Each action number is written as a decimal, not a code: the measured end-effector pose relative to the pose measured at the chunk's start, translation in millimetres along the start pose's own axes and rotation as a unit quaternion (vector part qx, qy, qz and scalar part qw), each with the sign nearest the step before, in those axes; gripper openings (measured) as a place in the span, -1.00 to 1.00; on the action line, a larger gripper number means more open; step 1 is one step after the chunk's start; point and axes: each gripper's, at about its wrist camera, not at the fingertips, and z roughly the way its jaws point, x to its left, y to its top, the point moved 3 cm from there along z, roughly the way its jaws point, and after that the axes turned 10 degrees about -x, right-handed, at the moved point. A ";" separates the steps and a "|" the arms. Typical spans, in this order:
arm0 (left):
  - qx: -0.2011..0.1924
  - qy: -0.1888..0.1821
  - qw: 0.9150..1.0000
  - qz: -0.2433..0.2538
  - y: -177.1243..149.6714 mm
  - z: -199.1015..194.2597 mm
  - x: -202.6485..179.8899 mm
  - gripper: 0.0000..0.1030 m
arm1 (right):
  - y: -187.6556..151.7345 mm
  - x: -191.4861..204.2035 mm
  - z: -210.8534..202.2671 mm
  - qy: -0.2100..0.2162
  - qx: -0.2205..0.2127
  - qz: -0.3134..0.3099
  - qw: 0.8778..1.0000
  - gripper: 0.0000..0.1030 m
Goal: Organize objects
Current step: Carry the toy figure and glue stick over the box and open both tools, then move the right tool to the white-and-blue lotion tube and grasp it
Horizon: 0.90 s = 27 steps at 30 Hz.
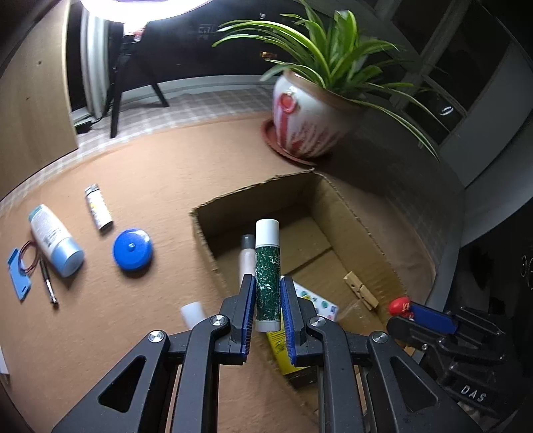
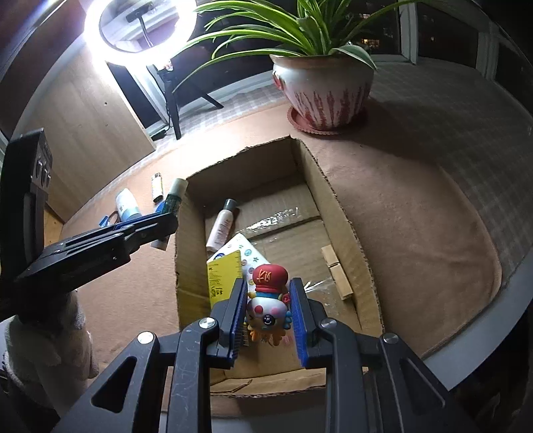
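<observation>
My left gripper (image 1: 267, 286) is shut on a green glue stick (image 1: 267, 266) with a white cap, held upright over the near left edge of an open cardboard box (image 1: 373, 233). In the right wrist view that stick (image 2: 173, 200) shows just left of the box wall (image 2: 186, 233). My right gripper (image 2: 268, 293) is shut on a small toy figure (image 2: 268, 306) with a red cap, above the box's near end. Inside the box lie a pale bottle (image 2: 221, 229), a yellow card (image 2: 225, 276), a sticker sheet (image 2: 248, 249) and a wooden clothespin (image 2: 337, 271).
On the brown mat left of the box lie a blue tape measure (image 1: 132, 248), a blue-capped bottle (image 1: 55, 239), a lighter (image 1: 97, 207), a pen (image 1: 48, 283) and a blue card (image 1: 18, 273). A potted plant (image 1: 306, 116) stands behind the box. A ring light (image 2: 140, 26) shines at the back.
</observation>
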 end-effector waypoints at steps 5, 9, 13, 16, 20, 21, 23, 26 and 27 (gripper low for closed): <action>-0.007 -0.011 1.000 0.002 2.4 -1.4 -8.3 0.06 | 1.3 4.4 -2.2 0.002 -0.008 -0.020 1.000 0.12; -0.017 0.007 1.000 -0.002 4.2 -9.4 2.3 0.06 | 5.2 10.6 -5.0 0.013 -0.018 -0.021 1.000 0.13; -0.019 0.019 1.000 -0.013 2.5 -17.8 22.1 0.06 | 10.8 16.7 -1.5 0.050 -0.012 0.003 0.999 0.13; -0.024 0.033 0.999 -0.026 -0.8 -27.0 41.7 0.06 | 16.1 29.3 0.9 0.059 -0.014 -0.004 0.998 0.13; -0.028 0.053 0.997 -0.054 -6.7 -37.2 77.1 0.06 | 24.9 55.3 9.3 0.078 -0.014 -0.026 0.996 0.13; -0.029 0.056 0.996 -0.065 -8.3 -39.9 88.8 0.06 | 27.6 61.6 12.1 0.082 -0.014 -0.031 0.996 0.13; -0.030 0.062 0.994 -0.084 -11.0 -44.1 110.0 0.06 | 34.8 78.7 19.6 0.094 -0.015 -0.045 0.994 0.13; -0.036 0.067 0.991 -0.110 -15.3 -50.2 139.0 0.06 | 42.4 105.3 34.5 0.101 -0.011 -0.067 0.993 0.13; -0.038 0.069 0.990 -0.117 -17.0 -52.2 147.6 0.06 | 44.1 116.1 40.8 0.107 -0.009 -0.076 0.991 0.13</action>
